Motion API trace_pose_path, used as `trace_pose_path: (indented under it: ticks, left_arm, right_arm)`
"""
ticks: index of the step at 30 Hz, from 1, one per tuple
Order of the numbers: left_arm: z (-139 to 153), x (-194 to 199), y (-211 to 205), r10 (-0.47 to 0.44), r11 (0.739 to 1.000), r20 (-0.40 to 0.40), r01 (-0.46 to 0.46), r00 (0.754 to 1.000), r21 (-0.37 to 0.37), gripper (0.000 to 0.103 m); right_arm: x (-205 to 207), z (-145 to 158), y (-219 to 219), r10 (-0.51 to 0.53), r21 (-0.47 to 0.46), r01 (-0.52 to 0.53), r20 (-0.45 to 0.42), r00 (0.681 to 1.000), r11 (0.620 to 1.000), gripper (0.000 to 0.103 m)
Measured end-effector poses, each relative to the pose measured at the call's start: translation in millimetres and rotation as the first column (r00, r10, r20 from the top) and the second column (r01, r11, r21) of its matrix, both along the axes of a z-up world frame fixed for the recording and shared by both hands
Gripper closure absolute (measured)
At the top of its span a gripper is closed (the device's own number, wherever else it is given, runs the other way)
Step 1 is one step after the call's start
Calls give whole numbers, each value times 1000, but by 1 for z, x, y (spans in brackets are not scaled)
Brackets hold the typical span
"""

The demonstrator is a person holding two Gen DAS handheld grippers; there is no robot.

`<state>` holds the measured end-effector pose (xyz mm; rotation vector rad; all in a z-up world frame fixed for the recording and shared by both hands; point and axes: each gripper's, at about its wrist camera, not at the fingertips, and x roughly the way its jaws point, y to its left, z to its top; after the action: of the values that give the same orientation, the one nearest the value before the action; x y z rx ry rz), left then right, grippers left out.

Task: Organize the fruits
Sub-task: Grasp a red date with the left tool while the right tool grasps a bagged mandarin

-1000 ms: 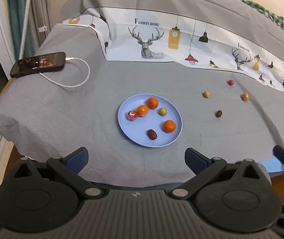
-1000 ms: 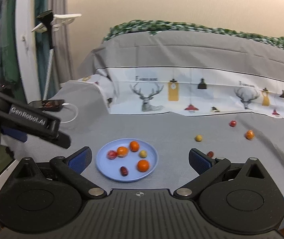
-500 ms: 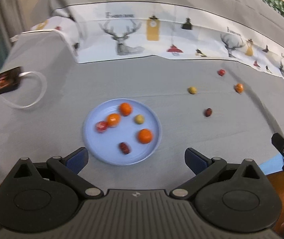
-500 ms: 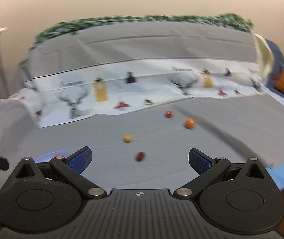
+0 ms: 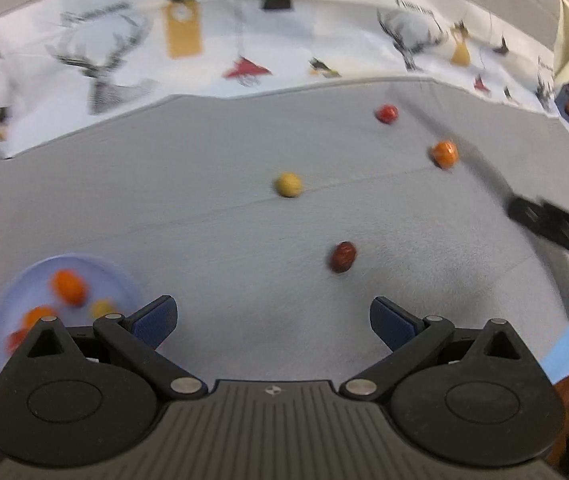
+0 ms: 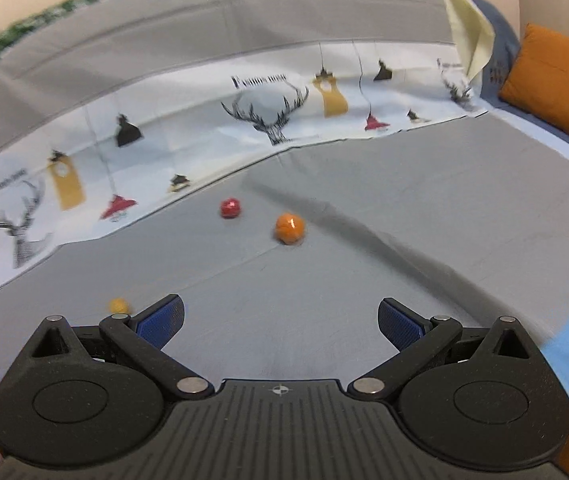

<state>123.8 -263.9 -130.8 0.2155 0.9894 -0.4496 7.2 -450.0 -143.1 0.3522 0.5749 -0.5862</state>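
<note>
The job looks partly done: the pale blue plate (image 5: 12,292) at the near left already carries several fruits, while four lie loose on the grey bedsheet (image 5: 164,208) — a dark red date (image 5: 342,256) nearest, a yellow fruit (image 5: 288,184) beyond it, and an orange fruit (image 6: 289,229) and a red fruit (image 6: 230,207) farther to the right, near the deer-print cloth (image 6: 268,108). The left gripper (image 5: 272,320) is spread wide, holding and touching nothing, with the date just beyond its fingertips. The right gripper (image 6: 280,320) is equally wide apart and empty, pointed at the orange fruit, which I'd guess it means to take.
</note>
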Motion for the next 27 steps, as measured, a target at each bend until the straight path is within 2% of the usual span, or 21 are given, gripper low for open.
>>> trace_pose_path:
  ticks: [4,8,11,13,14,15,18,19,20,21,22,24,27]
  left_arm:
    - [-40,27,-38,-32,999,-7,33,999,39,0]
    - [-65,45,-61,-70,996,4,70,998,55,0]
    - [-83,54,-72,-87,993,-15,88,996,80,0]
    - [-97,62,-78,-96,988,-54,101,994,115,0]
    - [-102,64,-79,-99,987,-61,106,993,120,0]
    - [-101,63,-78,-100,989,-43,104,994,104,0]
    - [-102,63,-80,-102,988,-27,105,994,113,2]
    - [-99,62,-80,-108,989,-25,110,994,100,20]
    - [-95,59,-79,-126,989,-12,126,992,76,37]
    - [-89,55,-78,-160,985,7,159,987,69,81]
    - [-86,52,-80,-197,977,4,196,980,80,81]
    - [-80,50,-76,-195,979,8,194,981,61,81]
    - [-68,46,-69,-199,978,24,197,980,62,81]
  right_arm:
    - [60,-36,-43,9,-14,-10,-32,999,1000,1]
    - [112,-75,-76,-48,-57,42,-115,992,997,1]
    - [138,-98,-92,-50,-27,47,-136,989,999,1]
    - [154,-110,-99,-53,-38,47,-158,986,998,0]
    - [159,-113,-99,-59,-86,46,-149,987,995,1]
    - [163,-115,-99,-58,-119,41,-140,989,992,1]
    - [171,-117,-101,-58,-127,43,-117,991,991,1]
    - [170,-116,-99,-44,-129,30,-107,993,991,4]
    - [167,-114,-96,-25,-137,13,-90,996,990,26]
    - [166,-111,-92,-12,-159,-3,-92,996,987,62]
    - [167,-107,-88,-7,-172,-13,-117,993,985,64]
    - [163,-101,-86,-40,-165,16,-142,989,986,64]
    - [141,-83,-83,-71,-112,58,-110,991,992,64]
